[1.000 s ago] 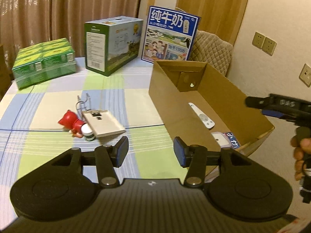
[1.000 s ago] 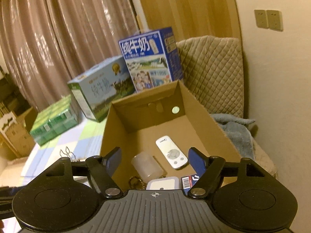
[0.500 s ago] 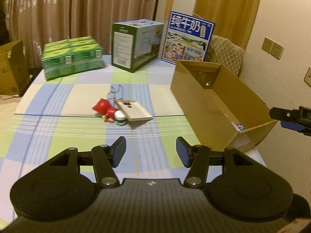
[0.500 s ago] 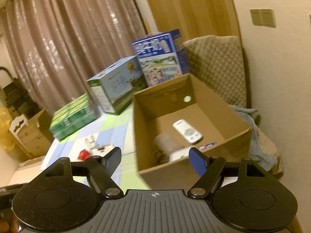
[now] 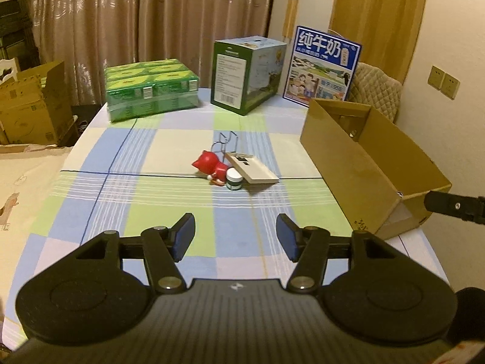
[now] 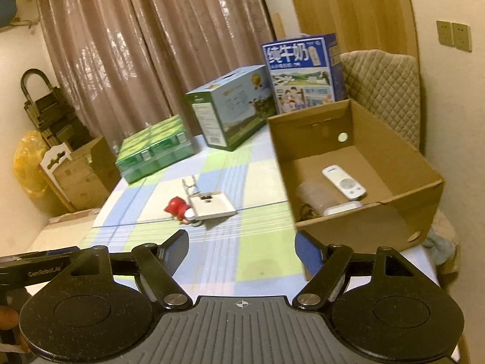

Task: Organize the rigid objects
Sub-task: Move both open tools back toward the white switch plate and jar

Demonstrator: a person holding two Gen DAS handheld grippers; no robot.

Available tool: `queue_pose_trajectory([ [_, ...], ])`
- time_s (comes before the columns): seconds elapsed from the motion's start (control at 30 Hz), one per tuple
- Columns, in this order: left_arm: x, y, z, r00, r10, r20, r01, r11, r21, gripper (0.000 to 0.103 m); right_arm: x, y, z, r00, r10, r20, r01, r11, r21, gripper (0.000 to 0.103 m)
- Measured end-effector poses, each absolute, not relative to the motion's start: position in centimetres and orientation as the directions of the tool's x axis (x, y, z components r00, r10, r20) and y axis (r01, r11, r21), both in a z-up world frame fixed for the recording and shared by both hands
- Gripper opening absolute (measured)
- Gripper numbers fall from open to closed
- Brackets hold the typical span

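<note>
A red figurine (image 5: 212,163) (image 6: 177,207), a small white jar (image 5: 234,179), a flat beige box (image 5: 253,168) (image 6: 212,204) and a wire stand (image 5: 227,141) lie together mid-table. To their right stands an open cardboard box (image 5: 348,157) (image 6: 357,227), which holds a white remote (image 6: 344,181), a clear cup (image 6: 315,195) and a white device (image 6: 342,207). My left gripper (image 5: 235,224) hovers over the near part of the table, open and empty. My right gripper (image 6: 241,239) is open and empty too, just short of the box's near left corner.
At the back of the checked tablecloth (image 5: 136,200) stand a green shrink-wrapped pack (image 5: 150,88), a green-and-white carton (image 5: 247,69) and a blue milk carton (image 5: 321,65). A quilted chair (image 5: 376,88) sits behind the box. Cardboard boxes (image 5: 30,106) stand on the floor at left.
Both grippers have drawn back from the cardboard box toward the table's near edge, so more of the table shows. The left jaws have widened a little.
</note>
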State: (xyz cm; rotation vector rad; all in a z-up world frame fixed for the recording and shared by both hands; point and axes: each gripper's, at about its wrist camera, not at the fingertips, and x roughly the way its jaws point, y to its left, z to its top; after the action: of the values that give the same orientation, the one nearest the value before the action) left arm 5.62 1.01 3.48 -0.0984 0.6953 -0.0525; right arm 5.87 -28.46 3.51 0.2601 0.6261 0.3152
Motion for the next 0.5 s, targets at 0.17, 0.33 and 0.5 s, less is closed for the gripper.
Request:
queue_pose_trajectory([
  [0.17, 5.7, 2.0, 3.5, 0.77, -0.069, -0.635, 0.0, 0.994, -0.108, 0.054, 5.7, -27.2, 3.2, 0.75, 0.391, -0.533, -0.246, 0.913, 0.325, 0.074],
  [0.33, 6.0, 2.5, 3.3, 0.771, -0.065, -0.634, 0.003, 0.995, -0.097, 0.056, 6.0, -26.4, 2.6, 0.736, 0.4, -0.546, -0.256, 0.911, 0.323, 0.074],
  [0.5, 6.4, 2.9, 3.0, 0.765, -0.062, -0.641, 0.001, 0.995, -0.095, 0.057, 6.3, -25.5, 2.1, 0.723, 0.411, -0.556, -0.27, 0.908, 0.32, 0.074],
])
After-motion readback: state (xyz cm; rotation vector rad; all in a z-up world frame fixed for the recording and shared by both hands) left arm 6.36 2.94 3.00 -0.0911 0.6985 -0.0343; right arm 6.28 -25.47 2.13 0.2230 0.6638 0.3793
